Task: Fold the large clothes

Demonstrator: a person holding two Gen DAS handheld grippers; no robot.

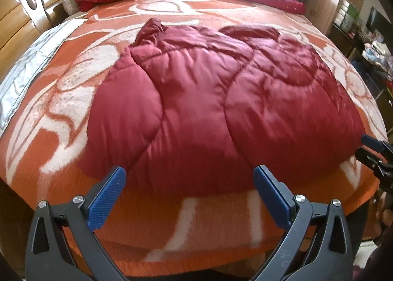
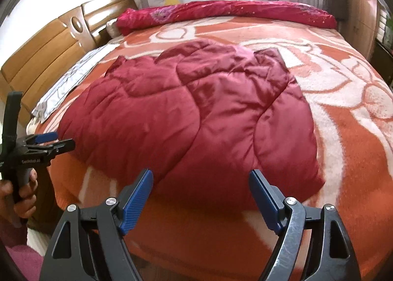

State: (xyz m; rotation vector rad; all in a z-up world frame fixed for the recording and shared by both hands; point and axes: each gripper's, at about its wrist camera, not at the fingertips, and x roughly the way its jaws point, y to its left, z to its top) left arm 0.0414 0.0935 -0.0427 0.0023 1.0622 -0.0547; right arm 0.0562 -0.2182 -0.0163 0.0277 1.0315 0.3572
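Bedding is filling both views: an orange and white patterned blanket (image 1: 73,89) is covering the whole bed ahead of and beneath the two grippers. Lying on it, directly ahead of both tools, is the dark red quilted coat (image 1: 221,99), spread flat with its near hem sitting just beyond the fingertips and its far end bunching toward the back of the bed. Beyond the coat, along the far edge of the mattress, a red floral quilt (image 2: 221,13) is lying rolled in a long ridge. To the left of the grippers a wooden headboard (image 2: 49,43) is standing, with a pale grey cloth (image 2: 66,84) lying along that side of the blanket. The left gripper (image 1: 189,192) is hanging over the coat's near hem with its blue pads spread wide, pinching nothing. The right gripper (image 2: 200,197) is hovering over the near right part of the hem, its jaws likewise standing wide apart and empty. In the right wrist view a hand (image 2: 22,190) is gripping the left tool's handle at the far left, off the edge of the bed.
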